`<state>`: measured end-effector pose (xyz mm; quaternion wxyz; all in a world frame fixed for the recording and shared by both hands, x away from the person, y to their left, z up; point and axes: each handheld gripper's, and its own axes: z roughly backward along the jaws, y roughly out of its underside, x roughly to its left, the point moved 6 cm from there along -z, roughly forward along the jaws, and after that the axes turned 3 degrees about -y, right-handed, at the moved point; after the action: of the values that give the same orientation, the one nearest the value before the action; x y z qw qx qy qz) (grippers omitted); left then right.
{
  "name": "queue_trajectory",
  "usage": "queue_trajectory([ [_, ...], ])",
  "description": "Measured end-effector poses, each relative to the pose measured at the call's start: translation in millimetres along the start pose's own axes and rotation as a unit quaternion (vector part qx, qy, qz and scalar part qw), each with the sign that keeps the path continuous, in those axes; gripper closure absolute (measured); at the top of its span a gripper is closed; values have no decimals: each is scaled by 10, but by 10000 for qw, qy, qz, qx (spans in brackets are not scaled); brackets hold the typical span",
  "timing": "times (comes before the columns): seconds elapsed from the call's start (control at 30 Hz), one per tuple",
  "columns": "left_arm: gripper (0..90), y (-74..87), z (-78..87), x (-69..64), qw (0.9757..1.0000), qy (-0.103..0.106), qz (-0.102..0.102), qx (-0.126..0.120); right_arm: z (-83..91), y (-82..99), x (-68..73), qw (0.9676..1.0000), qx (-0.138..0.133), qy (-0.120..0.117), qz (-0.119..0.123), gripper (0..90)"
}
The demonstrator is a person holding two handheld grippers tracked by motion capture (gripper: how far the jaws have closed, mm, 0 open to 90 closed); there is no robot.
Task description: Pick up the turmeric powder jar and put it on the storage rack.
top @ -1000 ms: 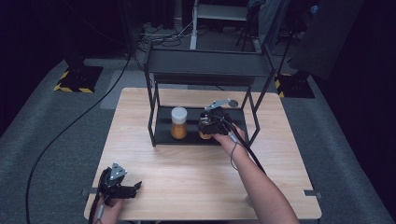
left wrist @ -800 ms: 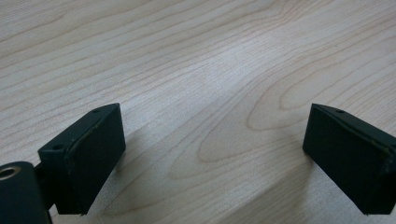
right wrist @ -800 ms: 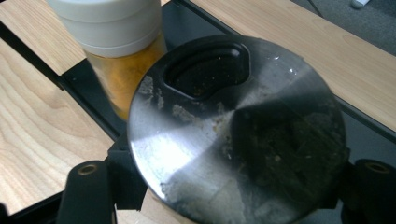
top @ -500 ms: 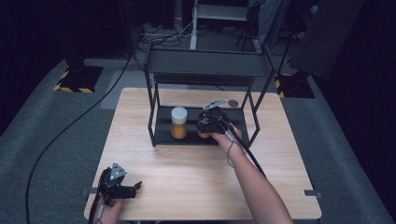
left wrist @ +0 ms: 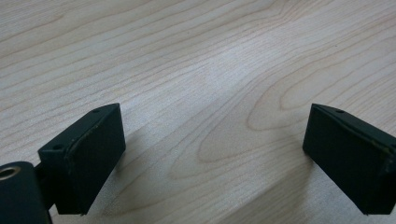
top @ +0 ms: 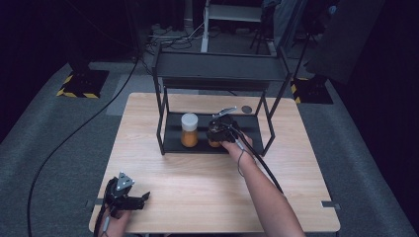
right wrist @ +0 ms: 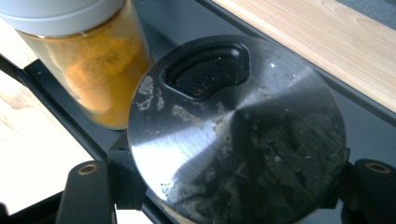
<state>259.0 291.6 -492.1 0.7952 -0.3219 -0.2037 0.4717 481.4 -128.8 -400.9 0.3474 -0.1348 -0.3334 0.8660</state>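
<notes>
Descent is the change over the last second: the right hand-held gripper, clamped on a shaker jar with a brushed steel lid, now sits lower over the black tray of the shelf rack than it did a second ago. The jar stands at about 3 o'clock of the white-capped orange spice jar, close beside it. I judge the jar is near set-down, so letting go comes next. At 7 o'clock on the surface, the left hand-held gripper rests, jaws apart and empty
</notes>
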Motion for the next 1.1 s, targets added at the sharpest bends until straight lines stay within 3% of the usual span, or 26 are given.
queue_trajectory([
  [0.5,59,-1,2,-2,10000,-13,12,8,-85,36,-64,9997,54,-68,-239,315],
  [0.7,58,-2,0,-1,10000,-17,18,8,-78,60,-72,9998,44,-87,-194,311],
  [0.93,58,-2,0,-1,10000,-18,21,6,-4,47,-72,9996,115,-26,-275,139],
  [1.1,58,-1,-2,-2,10000,-21,30,-1,135,48,-38,9997,140,-5,-185,105],
])
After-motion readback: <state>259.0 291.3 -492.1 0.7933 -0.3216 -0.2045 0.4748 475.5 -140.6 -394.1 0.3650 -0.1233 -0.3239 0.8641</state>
